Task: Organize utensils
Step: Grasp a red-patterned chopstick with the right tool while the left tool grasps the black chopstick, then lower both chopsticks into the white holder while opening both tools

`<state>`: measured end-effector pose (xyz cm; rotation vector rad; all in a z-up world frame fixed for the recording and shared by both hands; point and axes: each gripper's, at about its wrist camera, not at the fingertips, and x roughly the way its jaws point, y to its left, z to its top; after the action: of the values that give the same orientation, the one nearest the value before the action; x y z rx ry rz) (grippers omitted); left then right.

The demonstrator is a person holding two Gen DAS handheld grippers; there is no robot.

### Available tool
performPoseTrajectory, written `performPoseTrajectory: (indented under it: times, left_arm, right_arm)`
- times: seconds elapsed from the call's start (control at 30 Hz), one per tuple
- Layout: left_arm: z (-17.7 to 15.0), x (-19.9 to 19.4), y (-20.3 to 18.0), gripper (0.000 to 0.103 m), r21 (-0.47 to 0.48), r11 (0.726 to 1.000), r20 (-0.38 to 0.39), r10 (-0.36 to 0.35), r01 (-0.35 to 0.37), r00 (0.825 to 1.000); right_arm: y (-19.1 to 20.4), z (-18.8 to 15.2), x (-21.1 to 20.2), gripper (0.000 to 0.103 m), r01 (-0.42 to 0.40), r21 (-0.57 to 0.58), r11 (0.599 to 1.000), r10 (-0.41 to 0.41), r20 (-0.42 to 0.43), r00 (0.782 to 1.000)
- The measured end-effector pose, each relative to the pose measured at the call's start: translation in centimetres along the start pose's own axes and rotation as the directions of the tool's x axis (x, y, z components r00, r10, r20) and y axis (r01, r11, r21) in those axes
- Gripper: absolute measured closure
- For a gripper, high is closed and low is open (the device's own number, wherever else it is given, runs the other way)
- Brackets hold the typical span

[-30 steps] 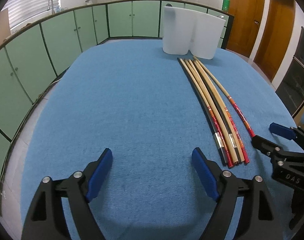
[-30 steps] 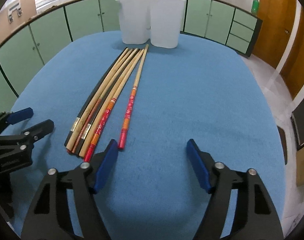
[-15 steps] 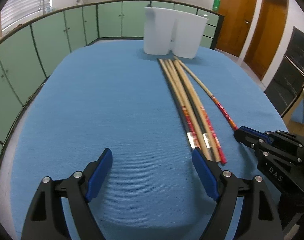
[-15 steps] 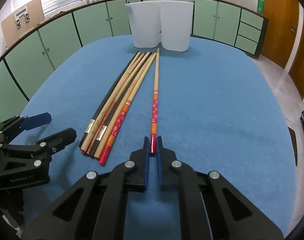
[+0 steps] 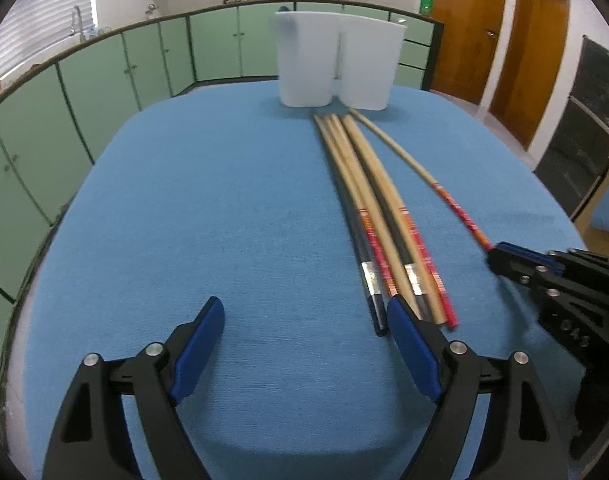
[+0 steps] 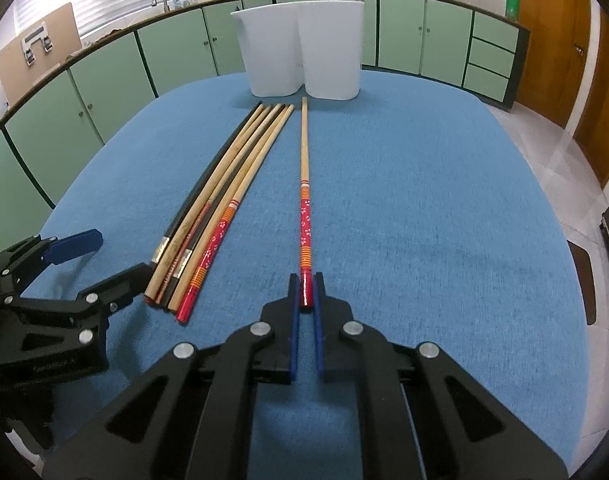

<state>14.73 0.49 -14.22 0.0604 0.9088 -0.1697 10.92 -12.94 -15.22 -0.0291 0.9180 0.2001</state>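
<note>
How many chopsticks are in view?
6, as best I can count: one red-ended chopstick apart on the right, clamped at its end by the right gripper; a bundle of five lies to its left on the blue cloth. Their overlap may hide another.

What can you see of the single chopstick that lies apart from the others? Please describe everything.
The single chopstick is long, thin and looks like pale wood, with a glossy red handle end bearing small white flowers and orange bands. It lies flat on the blue tablecloth, to the right of the chopstick bundle without touching it. Its plain tip points at the white utensil holder. The right claw is shut on its red end.
</note>
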Motion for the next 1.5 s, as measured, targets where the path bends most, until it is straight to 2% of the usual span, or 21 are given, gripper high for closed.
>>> performPoseTrajectory:
  times: [0.23,0.3,0.43,0.53,0.6,0.7,0.77,0.97,1.23,1.5]
  left_arm:
    - [0.0,0.0,0.5,0.02,-0.012,1.0,-0.008,0.018,-0.018,1.0]
    - [-0.1,0.3,0.0,0.02,0.005,0.999,-0.015,0.046,-0.045,0.999]
    - [0.0,0.3,0.2,0.021,-0.01,0.999,-0.011,0.042,-0.042,0.999]
    - [0.0,0.1,0.0,0.037,-0.002,0.999,0.001,0.044,-0.044,0.999]
    - [-0.1,-0.1,-0.4,0.061,0.007,1.0,0.012,0.027,-0.028,1.0]
    - [-0.1,-0.2,-1.4,0.086,0.022,1.0,0.019,0.004,-0.004,1.0]
    - [-0.1,-0.2,-1.9,0.096,0.035,0.999,0.02,-0.016,0.015,1.0]
    - [0.0,-0.5,-1.7,0.097,0.003,1.0,0.026,-0.031,0.031,0.999]
    - [1.7,-5.2,-0.8,0.097,0.016,0.999,0.116,-0.034,0.032,0.993]
    - [5.3,-10.6,-0.1,0.097,0.025,0.999,0.267,-0.046,0.041,0.962]
  right_arm:
    - [0.0,-0.1,0.0,0.097,0.002,-0.001,1.0,-0.002,0.005,1.0]
    - [0.0,-0.1,0.1,0.097,0.002,-0.002,1.0,-0.002,0.006,1.0]
    - [-0.2,-0.1,0.2,0.097,-0.013,0.011,1.0,0.013,0.006,1.0]
    - [-0.2,-0.2,0.1,0.097,-0.016,0.013,1.0,0.016,0.008,1.0]
    - [-0.2,-0.2,0.1,0.097,-0.015,0.013,1.0,0.015,0.009,1.0]
    - [-0.1,-0.2,0.0,0.097,-0.011,0.009,1.0,0.011,0.01,1.0]
    - [-0.2,-0.3,0.0,0.097,-0.012,0.011,1.0,0.012,0.012,1.0]
    - [-0.7,-0.1,-0.8,0.098,-0.024,0.029,0.999,0.023,0.032,0.999]
    - [-1.4,2.1,-5.7,0.098,-0.024,0.005,1.0,0.023,0.137,0.99]
    - [-2.6,5.7,-10.6,0.098,-0.067,0.007,0.998,0.064,0.242,0.968]
